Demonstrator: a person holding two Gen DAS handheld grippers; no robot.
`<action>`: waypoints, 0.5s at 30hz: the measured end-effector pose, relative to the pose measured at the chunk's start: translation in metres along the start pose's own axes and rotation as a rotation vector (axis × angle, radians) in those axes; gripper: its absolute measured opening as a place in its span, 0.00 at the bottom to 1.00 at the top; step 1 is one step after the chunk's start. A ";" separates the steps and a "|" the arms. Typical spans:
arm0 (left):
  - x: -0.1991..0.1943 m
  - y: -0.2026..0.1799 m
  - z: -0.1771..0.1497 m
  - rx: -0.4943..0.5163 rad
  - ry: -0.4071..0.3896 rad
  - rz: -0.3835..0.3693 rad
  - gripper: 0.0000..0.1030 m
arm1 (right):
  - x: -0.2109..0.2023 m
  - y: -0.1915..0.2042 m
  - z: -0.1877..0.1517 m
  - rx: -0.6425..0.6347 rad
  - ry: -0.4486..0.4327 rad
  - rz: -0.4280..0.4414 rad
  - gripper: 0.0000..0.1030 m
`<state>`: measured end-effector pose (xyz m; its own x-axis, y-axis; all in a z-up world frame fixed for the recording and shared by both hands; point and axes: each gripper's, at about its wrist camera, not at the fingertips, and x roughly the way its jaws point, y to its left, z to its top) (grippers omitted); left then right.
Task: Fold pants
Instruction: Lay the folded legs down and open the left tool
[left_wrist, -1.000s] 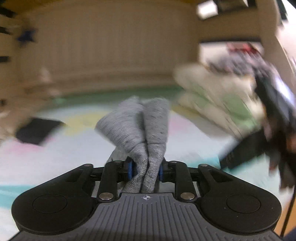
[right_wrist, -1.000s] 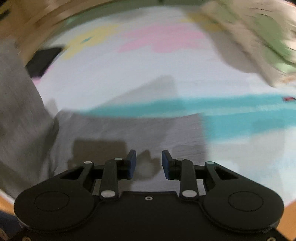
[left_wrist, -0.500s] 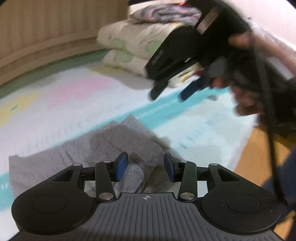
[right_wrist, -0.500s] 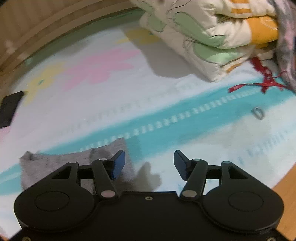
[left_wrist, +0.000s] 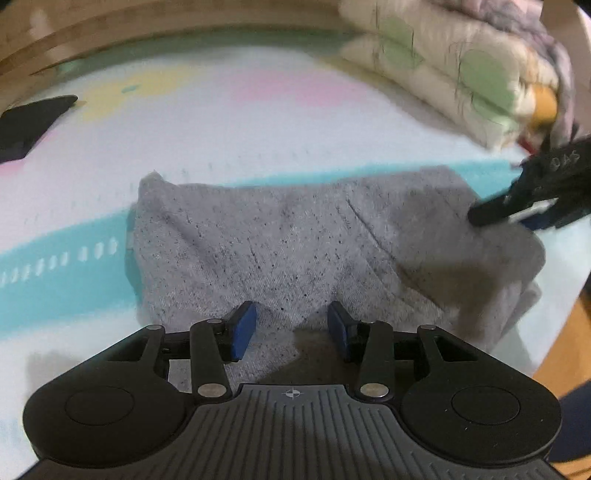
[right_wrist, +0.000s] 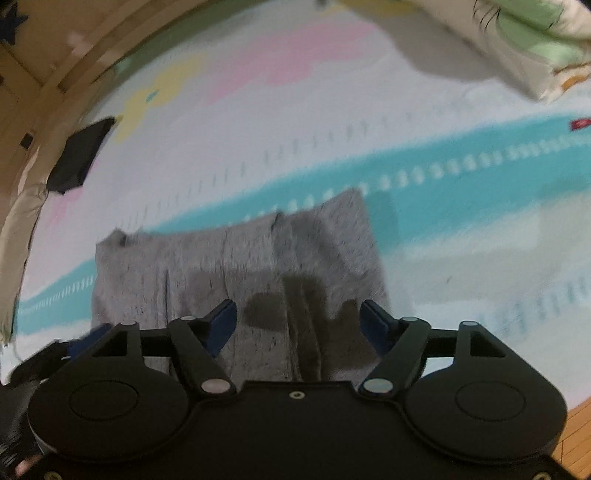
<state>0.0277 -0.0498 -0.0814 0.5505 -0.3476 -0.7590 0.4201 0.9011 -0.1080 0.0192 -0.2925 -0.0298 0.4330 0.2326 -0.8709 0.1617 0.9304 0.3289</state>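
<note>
My left gripper (left_wrist: 291, 328) has its blue-padded fingers spread with nothing between them, poised just over the near edge of the grey pants (left_wrist: 314, 251); I can't tell whether the tips actually touch the fabric. The pants lie folded into a thick, roughly rectangular bundle on the play mat (left_wrist: 258, 122), across its teal stripe and close to the mat's near edge, where the wood floor (left_wrist: 569, 350) shows at the right. In the left wrist view my right gripper (left_wrist: 524, 210) comes in from the right side, its dark fingertips at the far right corner of the bundle, though blur keeps me from judging contact there. In the right wrist view that gripper (right_wrist: 297, 323) is spread wide, wider than the left, holding nothing, with the pants (right_wrist: 236, 266) lying under and ahead of it and its shadow falling on the cloth. The layered edges of the fold show as vertical ridges between the fingers. Beyond the bundle the mat (right_wrist: 295, 122) carries pink and yellow patches; a flat black object (right_wrist: 81, 155) sits near its far left edge, and a stack of folded bedding (left_wrist: 454, 70) rests at the far right corner.
</note>
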 end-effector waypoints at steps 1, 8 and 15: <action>-0.001 0.000 0.000 -0.003 -0.002 -0.003 0.41 | 0.004 -0.001 -0.001 0.004 0.010 0.003 0.76; -0.004 0.015 0.001 -0.064 -0.021 -0.055 0.40 | 0.030 -0.007 0.000 0.035 0.047 0.077 0.83; -0.008 0.022 0.001 -0.098 -0.034 -0.079 0.40 | 0.041 0.021 -0.002 -0.114 0.020 0.111 0.59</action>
<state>0.0333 -0.0276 -0.0773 0.5434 -0.4253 -0.7238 0.3917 0.8910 -0.2295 0.0389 -0.2632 -0.0589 0.4246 0.3407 -0.8388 0.0118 0.9243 0.3814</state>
